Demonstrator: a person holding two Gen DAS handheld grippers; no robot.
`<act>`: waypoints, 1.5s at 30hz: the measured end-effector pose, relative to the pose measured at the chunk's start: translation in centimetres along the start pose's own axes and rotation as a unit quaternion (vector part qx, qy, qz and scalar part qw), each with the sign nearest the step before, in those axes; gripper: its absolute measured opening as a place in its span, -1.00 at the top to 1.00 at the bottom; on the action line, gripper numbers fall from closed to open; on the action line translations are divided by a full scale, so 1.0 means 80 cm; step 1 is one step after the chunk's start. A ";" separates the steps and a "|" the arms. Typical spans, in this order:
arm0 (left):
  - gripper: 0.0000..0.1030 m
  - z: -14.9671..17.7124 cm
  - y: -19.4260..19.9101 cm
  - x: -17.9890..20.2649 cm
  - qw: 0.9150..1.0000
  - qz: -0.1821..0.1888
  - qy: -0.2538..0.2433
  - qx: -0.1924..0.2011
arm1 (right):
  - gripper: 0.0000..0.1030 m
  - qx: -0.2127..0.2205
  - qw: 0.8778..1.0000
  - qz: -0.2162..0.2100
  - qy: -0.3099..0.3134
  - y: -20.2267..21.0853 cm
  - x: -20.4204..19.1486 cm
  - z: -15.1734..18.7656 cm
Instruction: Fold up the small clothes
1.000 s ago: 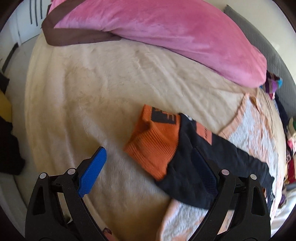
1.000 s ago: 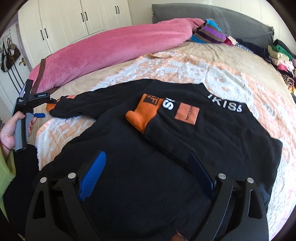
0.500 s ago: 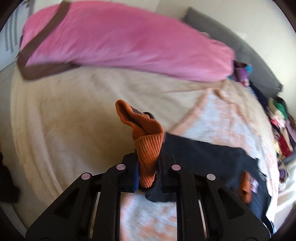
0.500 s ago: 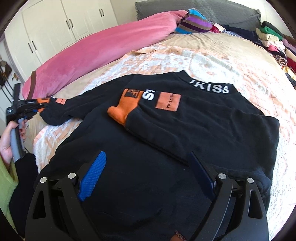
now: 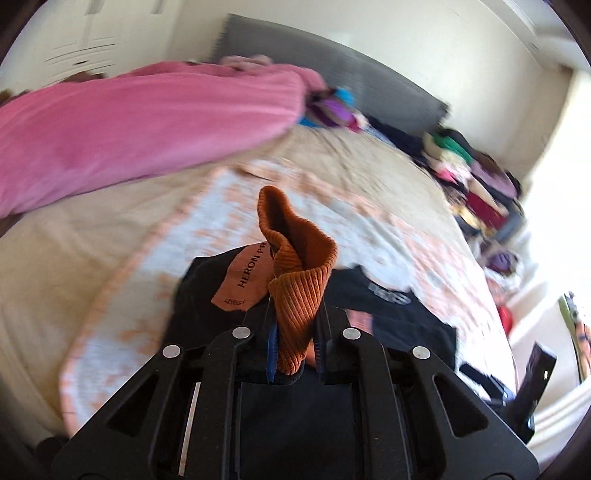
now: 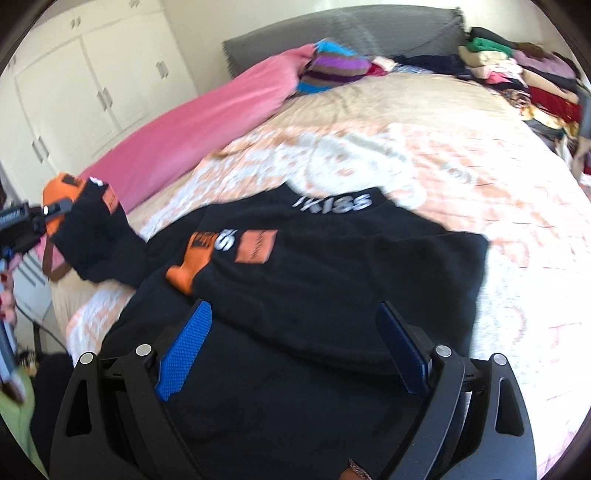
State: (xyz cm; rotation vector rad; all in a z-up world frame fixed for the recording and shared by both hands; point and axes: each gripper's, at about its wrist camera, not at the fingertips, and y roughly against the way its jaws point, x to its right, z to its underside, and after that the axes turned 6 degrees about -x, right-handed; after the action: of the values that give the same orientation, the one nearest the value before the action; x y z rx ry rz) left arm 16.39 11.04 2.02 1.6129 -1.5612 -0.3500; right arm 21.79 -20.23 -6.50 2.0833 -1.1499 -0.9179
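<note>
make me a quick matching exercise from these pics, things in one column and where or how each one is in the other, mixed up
Things:
1. ribbed orange sleeve cuff
2. long pink plush pillow
3. open right gripper
4. stack of folded clothes

Place or state:
A. far corner of the bed, near the grey headboard
B. above the black sweatshirt, holding nothing
C. clamped in the shut left gripper
D. along the bed's edge on the wardrobe side

Pairs: 1-C, 2-D, 3-B, 4-A
</note>
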 end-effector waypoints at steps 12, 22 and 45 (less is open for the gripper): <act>0.84 0.068 -0.112 0.136 0.989 0.043 -0.096 -0.100 | -0.74 0.054 0.993 0.016 -0.105 0.050 0.105 -0.001; 0.46 0.127 -0.175 0.166 0.971 0.059 -0.150 -0.174 | -0.74 0.047 0.993 0.016 -0.111 0.043 0.112 0.002; -0.13 0.057 -0.105 0.046 0.986 -0.073 -0.127 -0.078 | -0.73 -0.069 0.996 -0.031 -0.037 -0.066 0.024 0.028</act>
State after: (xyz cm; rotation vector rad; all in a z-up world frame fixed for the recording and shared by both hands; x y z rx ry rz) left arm 19.56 4.83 -5.47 1.6108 -1.5594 -0.7649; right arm 23.27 -19.83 -12.36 1.9964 -1.0335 -1.0808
